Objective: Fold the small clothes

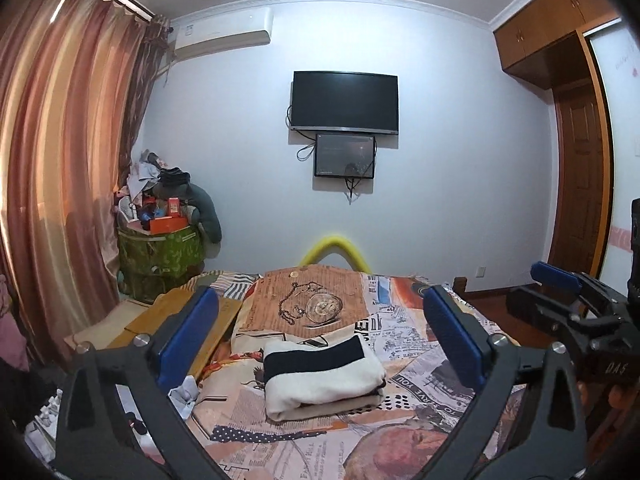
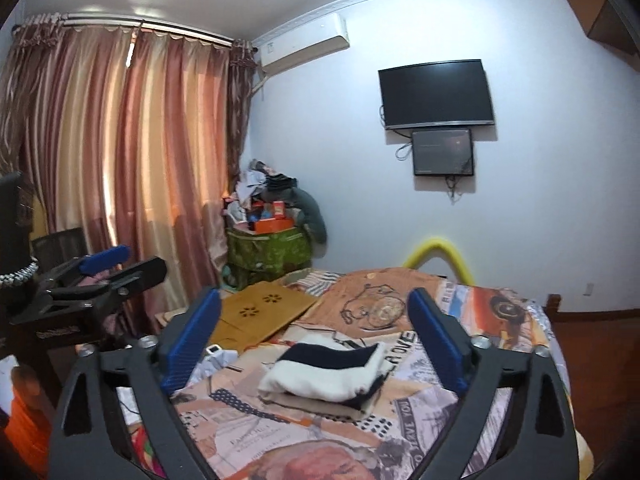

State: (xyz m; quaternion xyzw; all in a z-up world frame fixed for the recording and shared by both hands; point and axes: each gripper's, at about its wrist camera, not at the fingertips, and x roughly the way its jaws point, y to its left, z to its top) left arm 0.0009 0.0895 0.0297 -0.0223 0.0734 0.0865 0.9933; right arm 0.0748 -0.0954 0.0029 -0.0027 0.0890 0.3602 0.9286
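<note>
A folded garment (image 1: 322,376), cream with a wide dark navy band, lies on the bed (image 1: 416,384) as a neat stack of layers. In the left wrist view it sits at about 6 o'clock from the picture's middle, low between the two blue pads. The left gripper (image 1: 320,340) hangs above the bed with its jaws spread wide and nothing between them; the garment lies apart from both pads. The right gripper (image 2: 316,340) is likewise held wide open and empty, and in its view the same folded garment (image 2: 326,376) lies at 6 o'clock between its pads, clear of both.

The bed's cover is a patchwork print of newspaper text and a pocket watch. A wooden lap tray (image 2: 260,316) lies on the bed at about 10 o'clock from the garment. On the far wall hangs a dark television (image 1: 345,102) at 12 o'clock, with a smaller screen (image 1: 345,156) just below it. Striped curtains (image 1: 60,160) fill the 9 o'clock side, and a green bag (image 1: 160,256) piled with boxes and clothes stands in the corner beside them.
</note>
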